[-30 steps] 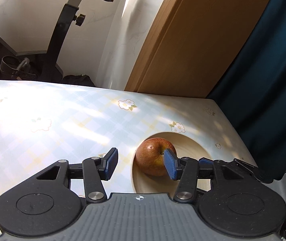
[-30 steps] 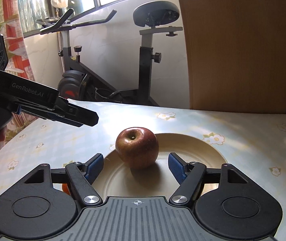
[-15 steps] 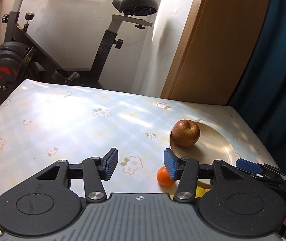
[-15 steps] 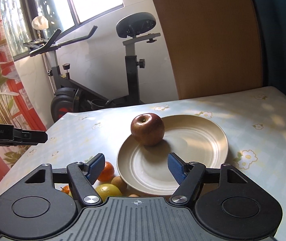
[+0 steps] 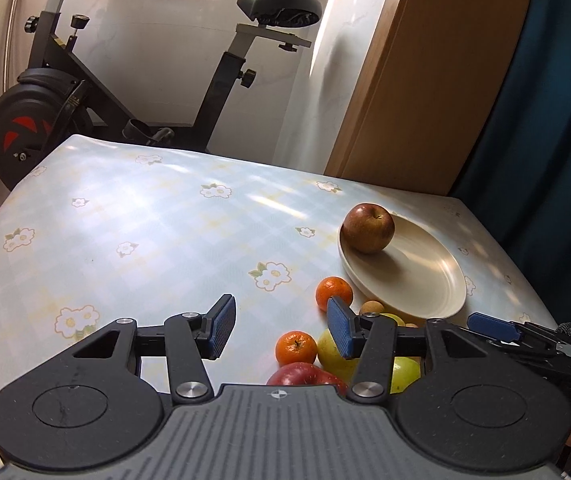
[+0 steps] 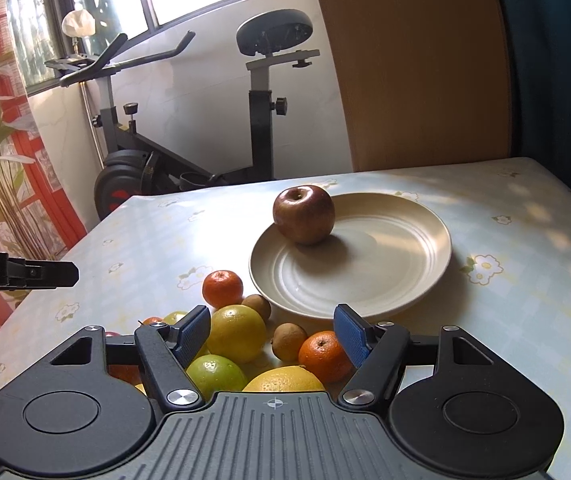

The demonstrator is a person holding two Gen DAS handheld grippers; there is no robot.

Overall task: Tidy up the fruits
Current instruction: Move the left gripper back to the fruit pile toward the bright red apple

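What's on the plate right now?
Only the red apple, resting near the far-left rim of the plate. The rest of the dish is bare. The other fruit lies on the table beside it; the plate's underside is hidden.

Both claws pulled back from the plate [image 6: 437, 240]

You've drawn the left claw [image 5: 281, 326] and right claw [image 6: 271, 334] away from the apple [image 6: 303, 214]; loose fruit beside the plate now shows.

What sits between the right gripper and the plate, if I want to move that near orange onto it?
Nothing blocks the grab: the orange lies just inside the open jaws of the right gripper. Toward the plate, a brown kiwi lies beside the orange, off the direct line. The apple takes only the plate's far left part.
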